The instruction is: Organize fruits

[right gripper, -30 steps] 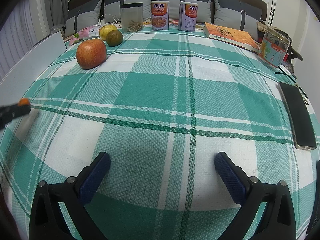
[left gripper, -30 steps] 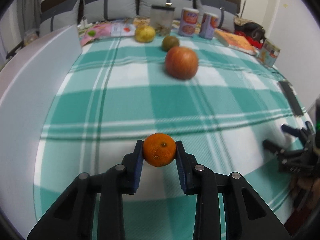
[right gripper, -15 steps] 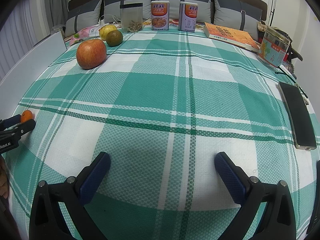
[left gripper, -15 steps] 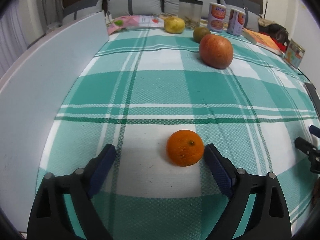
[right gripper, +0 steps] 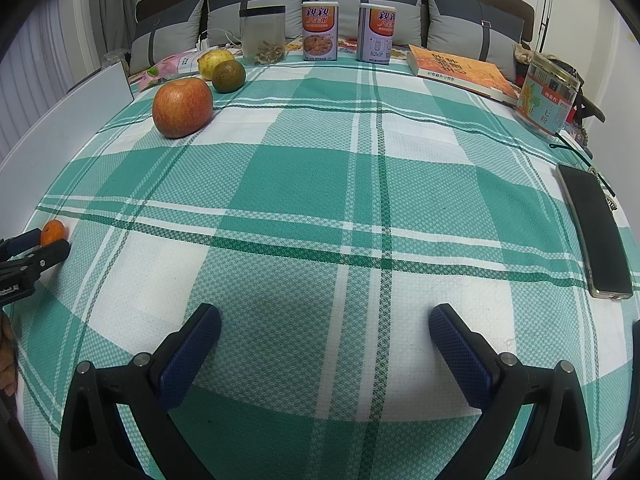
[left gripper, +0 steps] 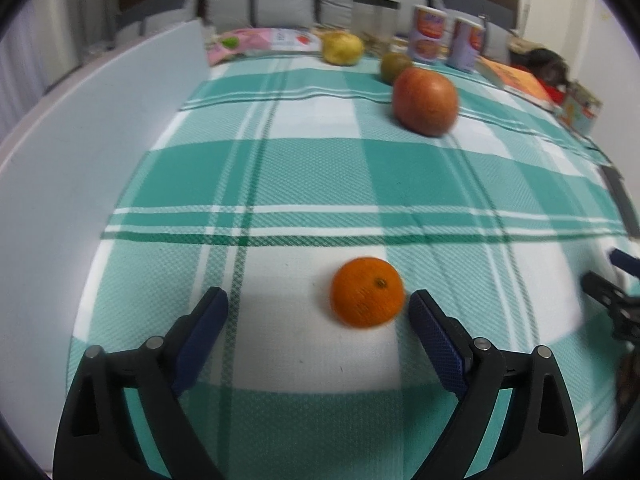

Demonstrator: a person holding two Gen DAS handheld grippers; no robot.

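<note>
**Orange on the cloth between my left gripper's wide jaws**

My left gripper has its jaws spread wide; the orange sits on the checked cloth between them, close to the right pad, and I can't tell whether it touches. My right gripper is also wide open, holding nothing, with bare cloth between its pads. Farther off I see the apple, with a green fruit and a yellow fruit just behind it, on the left side.
</note>
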